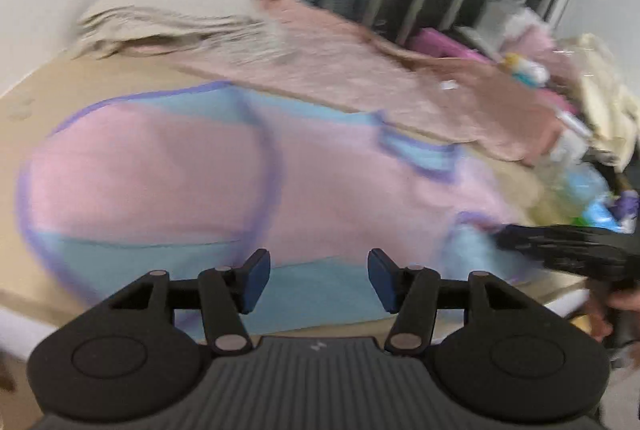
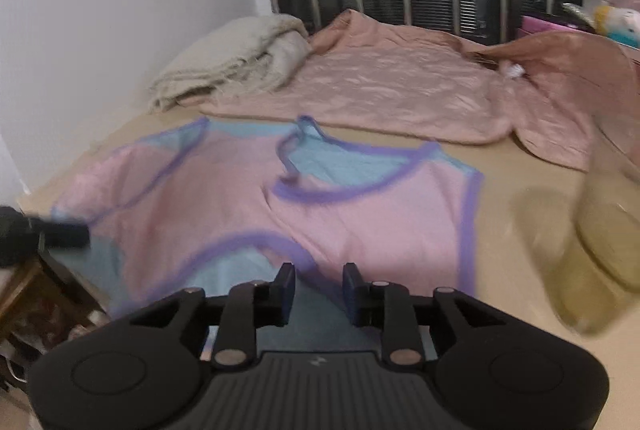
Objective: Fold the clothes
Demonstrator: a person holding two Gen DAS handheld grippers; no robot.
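Table (image 2: 500, 166): tan, under both tongs. Pink sheet (image 2: 384, 86): far beyond the tongs. Top (image 2: 248, 206): pink-blue, purple trim, flat on the table ahead of both. Left tongs (image 1: 319, 280): wide apart, empty. Right tongs (image 2: 319, 294): narrower gap, empty.

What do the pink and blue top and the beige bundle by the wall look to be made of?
The pink and blue top looks like thin matte knit, probably cotton jersey: it lies limp and flat with soft creases and purple binding on its edges. The beige bundle looks like thick, coarse woven or knitted cloth, with rough, fuzzy folds. Blur leaves both uncertain.
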